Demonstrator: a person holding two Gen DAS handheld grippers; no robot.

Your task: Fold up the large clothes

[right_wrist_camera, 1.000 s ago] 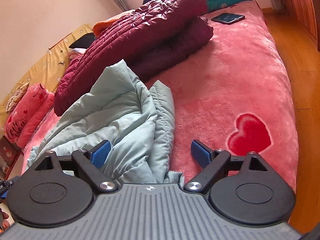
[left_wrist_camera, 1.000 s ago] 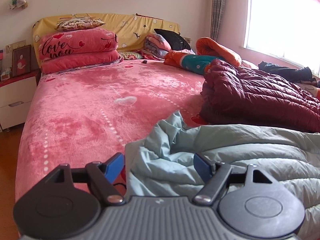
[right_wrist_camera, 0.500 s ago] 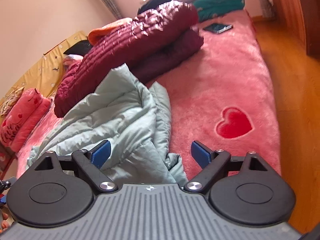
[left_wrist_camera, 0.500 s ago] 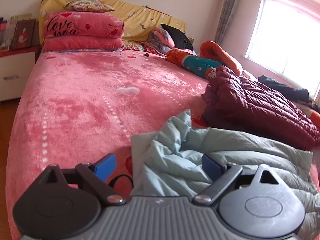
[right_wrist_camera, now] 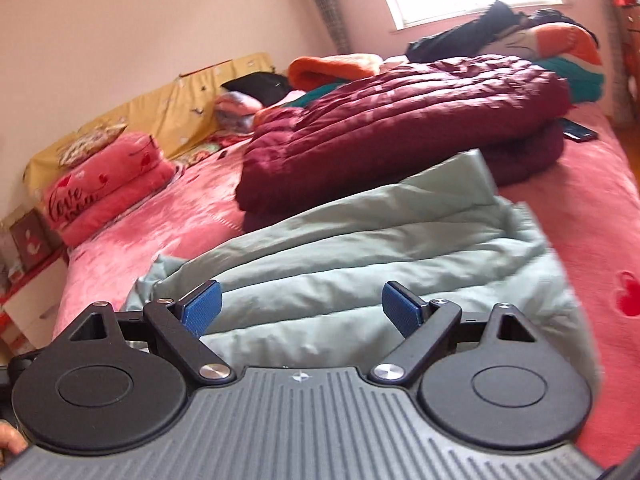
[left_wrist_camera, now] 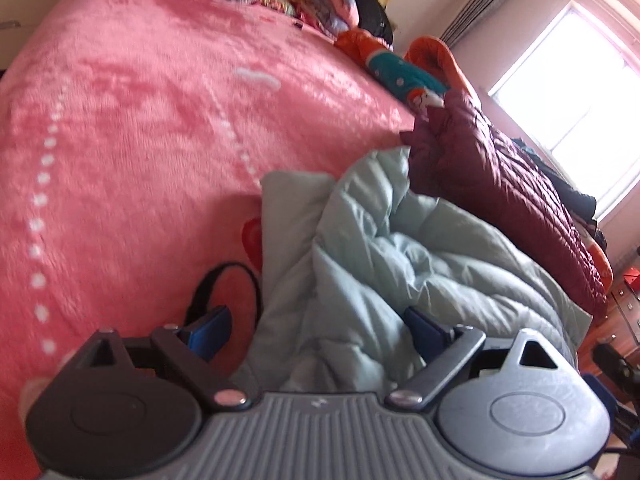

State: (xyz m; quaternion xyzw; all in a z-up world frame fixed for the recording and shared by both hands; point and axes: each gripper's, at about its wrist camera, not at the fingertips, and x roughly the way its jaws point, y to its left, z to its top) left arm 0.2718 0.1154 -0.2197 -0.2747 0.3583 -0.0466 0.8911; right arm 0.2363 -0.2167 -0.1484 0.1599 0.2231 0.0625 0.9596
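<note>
— Both grippers, left gripper (left_wrist_camera: 316, 330) and right gripper (right_wrist_camera: 300, 306), hover with jaws apart over the pale green quilted coat (right_wrist_camera: 360, 256) rumpled on the pink bed (left_wrist_camera: 140, 140).

— Nothing gripped; the left jaws just widened. Next: pinch an edge, spread it flat.

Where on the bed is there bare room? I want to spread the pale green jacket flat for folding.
The widest free patch is the pink bedspread between the pale green jacket and the pink pillows. A narrower strip lies by the red heart. The window side is crowded: the maroon coat and piled bedding.
</note>
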